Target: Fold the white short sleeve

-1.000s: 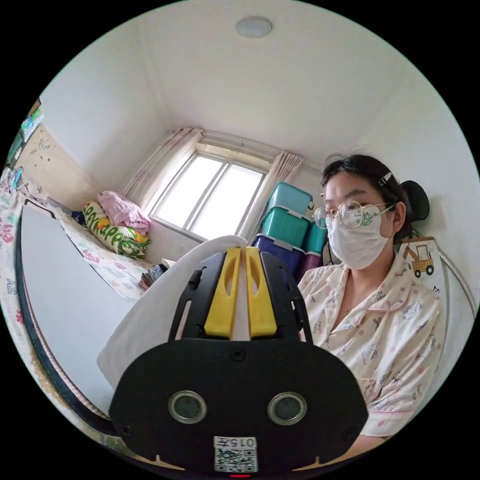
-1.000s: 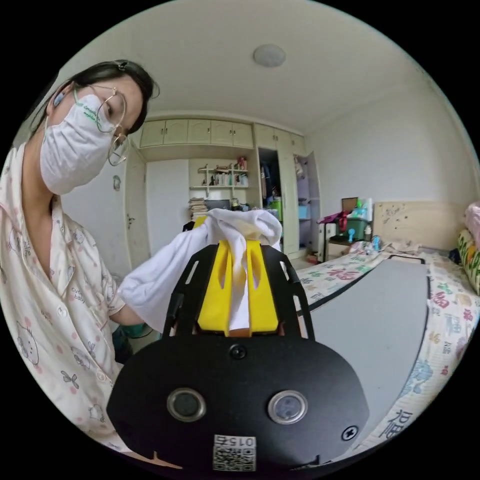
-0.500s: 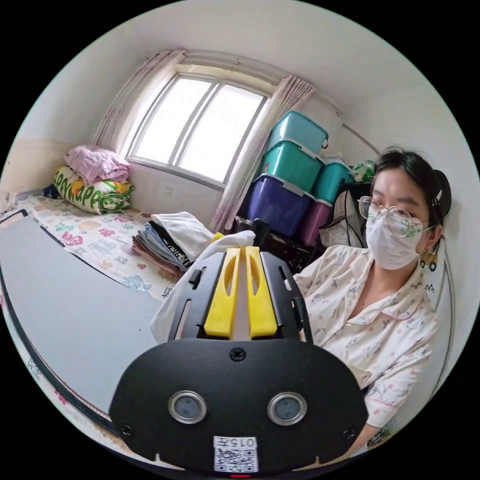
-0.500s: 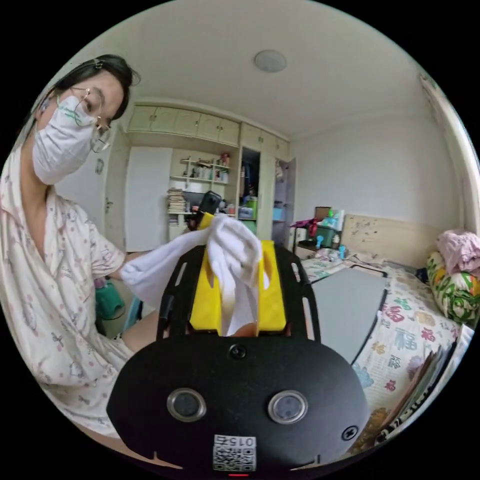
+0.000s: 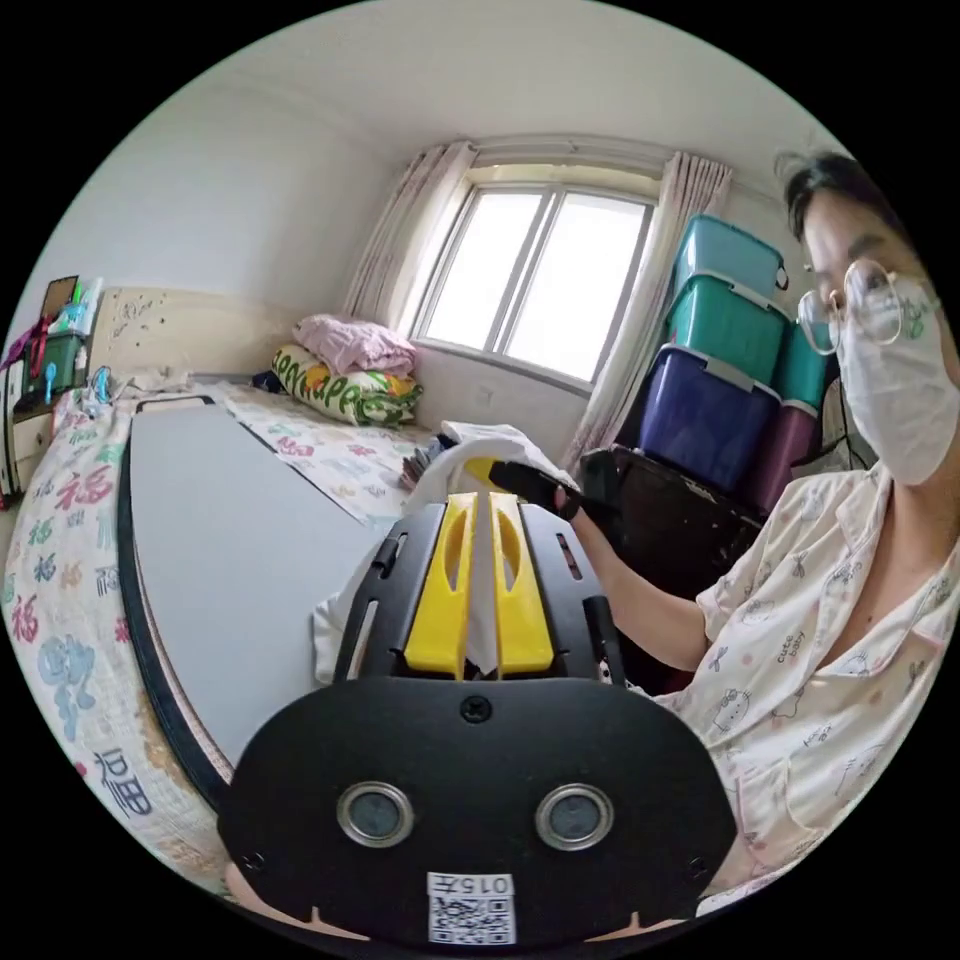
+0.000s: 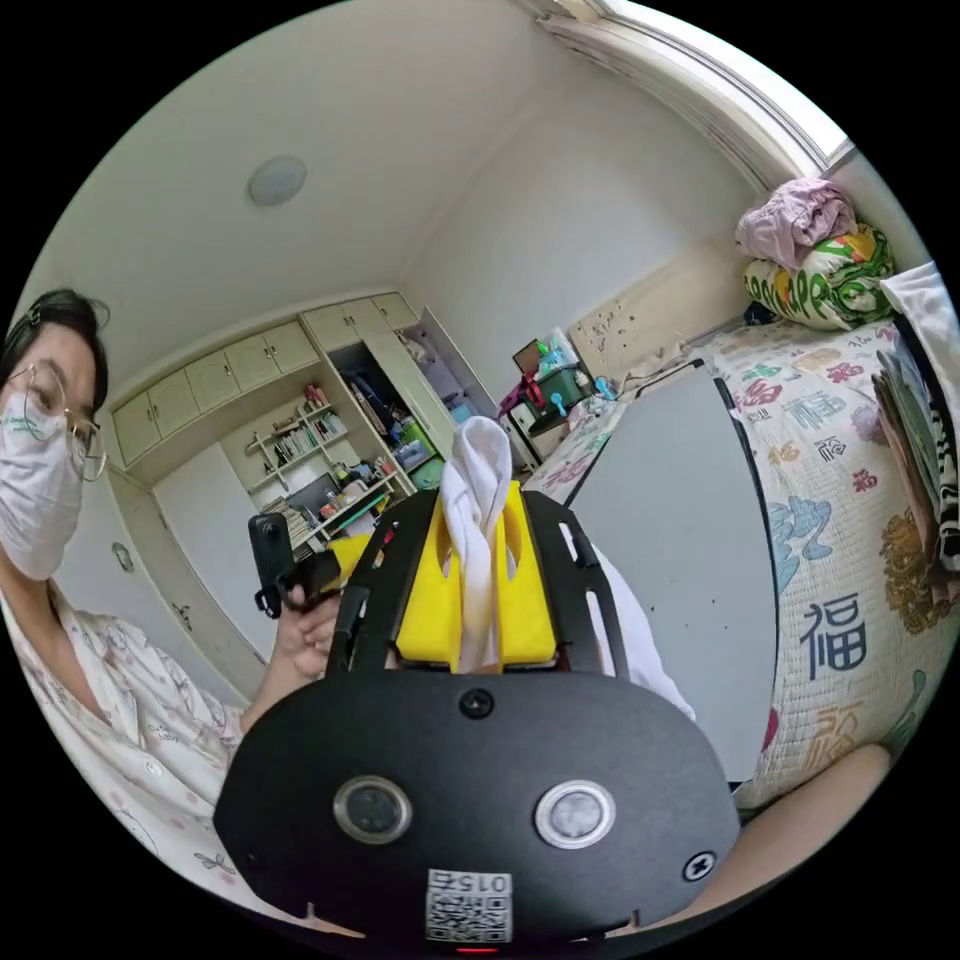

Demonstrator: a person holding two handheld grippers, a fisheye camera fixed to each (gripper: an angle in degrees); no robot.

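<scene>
The white short sleeve shirt [image 5: 338, 625] hangs over the near end of the grey board [image 5: 230, 560]. In the left gripper view, my left gripper [image 5: 478, 497] is shut on a fold of it, and a white strip shows between the yellow jaws. From there the cloth arches up to my right gripper [image 5: 497, 470], which a hand [image 5: 585, 500] holds just beyond. In the right gripper view, my right gripper [image 6: 478, 492] is shut on a bunched part of the shirt [image 6: 476, 470]. My left gripper [image 6: 335, 565] shows low on the left of that view.
The grey board [image 6: 680, 540] lies on a patterned bed cover [image 6: 850, 600]. A stack of folded clothes [image 6: 915, 400] sits beside it, with rolled bedding [image 5: 345, 385] at the far end. Coloured storage boxes [image 5: 720, 330] stand by the window. The person [image 5: 830, 640] sits close by.
Both cameras have swung round, so the board and bed now show more fully. Both grippers stay shut on the shirt. The two grippers have come closer together.
</scene>
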